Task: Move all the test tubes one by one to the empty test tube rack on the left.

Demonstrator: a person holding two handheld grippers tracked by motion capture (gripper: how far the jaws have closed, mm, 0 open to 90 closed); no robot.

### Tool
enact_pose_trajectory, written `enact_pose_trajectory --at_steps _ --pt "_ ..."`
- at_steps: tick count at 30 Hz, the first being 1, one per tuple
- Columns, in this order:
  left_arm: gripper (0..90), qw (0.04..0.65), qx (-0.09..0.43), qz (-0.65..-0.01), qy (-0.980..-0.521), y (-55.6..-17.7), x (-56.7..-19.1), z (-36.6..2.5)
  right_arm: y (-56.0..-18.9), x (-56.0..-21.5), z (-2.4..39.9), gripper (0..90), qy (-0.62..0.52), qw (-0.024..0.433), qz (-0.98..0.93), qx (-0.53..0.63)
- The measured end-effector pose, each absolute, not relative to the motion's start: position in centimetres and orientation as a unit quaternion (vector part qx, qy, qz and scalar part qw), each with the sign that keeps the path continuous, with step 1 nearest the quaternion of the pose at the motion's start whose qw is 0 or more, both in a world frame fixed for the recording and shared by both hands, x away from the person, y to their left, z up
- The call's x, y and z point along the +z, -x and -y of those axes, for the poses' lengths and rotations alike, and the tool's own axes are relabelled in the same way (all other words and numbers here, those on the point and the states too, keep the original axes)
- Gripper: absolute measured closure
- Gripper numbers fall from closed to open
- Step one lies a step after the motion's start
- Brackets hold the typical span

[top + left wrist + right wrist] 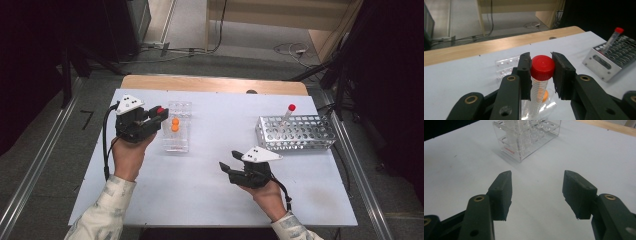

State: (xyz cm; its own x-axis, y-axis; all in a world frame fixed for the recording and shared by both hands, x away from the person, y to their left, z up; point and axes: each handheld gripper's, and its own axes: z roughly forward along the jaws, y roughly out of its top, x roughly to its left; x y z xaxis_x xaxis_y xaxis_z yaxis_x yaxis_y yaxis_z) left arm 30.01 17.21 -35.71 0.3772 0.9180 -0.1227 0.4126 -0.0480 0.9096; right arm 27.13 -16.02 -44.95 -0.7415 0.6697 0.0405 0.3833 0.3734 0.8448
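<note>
Right gripper (pixel 226 167) hovers low over the white table (pixel 210 200), jaws spread wide with nothing between them. Farther out, the left gripper (pixel 541 68) clamps the red-capped tube (pixel 541 75) above the clear rack (pixel 176 135); beyond, a metal rack (pixel 296 132) holds another tube (pixel 288 114).

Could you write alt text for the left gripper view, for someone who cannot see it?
Two black jaws of the left tool clamp the red cap of a clear, graduated tube, held upright above a clear plastic rack on a white table. At the far right, a metal rack holds another red-capped tube, leaning.
</note>
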Motion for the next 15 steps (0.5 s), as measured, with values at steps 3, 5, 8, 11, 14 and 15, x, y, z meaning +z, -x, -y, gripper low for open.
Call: enact_pose_trajectory --at_steps 3,5,8,11,14,15 --pt "70.6 0.485 0.27 -0.496 -0.668 -30.9 -35.7 -17.3 -27.2 -44.8 16.4 39.2 -0.33 0.158 -0.81 0.459" --pt "70.5 0.488 0.273 -0.497 -0.663 -31.4 -35.9 -17.2 -27.2 -44.8 16.6 39.2 -0.329 0.159 -0.809 0.461" --pt "70.5 0.479 0.282 -0.498 -0.666 -32.0 -36.5 -16.8 -27.3 -44.7 16.8 39.2 -0.332 0.16 -0.806 0.463" --pt "70.5 0.471 0.29 -0.502 -0.665 -32.4 -37.1 -16.5 -27.3 -44.6 17.0 39.2 -0.335 0.162 -0.804 0.464" --pt "70.5 0.467 0.293 -0.507 -0.662 -32.8 -37.8 -16.5 -27.3 -44.6 17.2 39.2 -0.336 0.162 -0.803 0.465" --pt "70.4 0.465 0.296 -0.509 -0.661 -32.8 -38.0 -16.5 -27.3 -44.6 17.2 39.2 -0.336 0.162 -0.803 0.465"
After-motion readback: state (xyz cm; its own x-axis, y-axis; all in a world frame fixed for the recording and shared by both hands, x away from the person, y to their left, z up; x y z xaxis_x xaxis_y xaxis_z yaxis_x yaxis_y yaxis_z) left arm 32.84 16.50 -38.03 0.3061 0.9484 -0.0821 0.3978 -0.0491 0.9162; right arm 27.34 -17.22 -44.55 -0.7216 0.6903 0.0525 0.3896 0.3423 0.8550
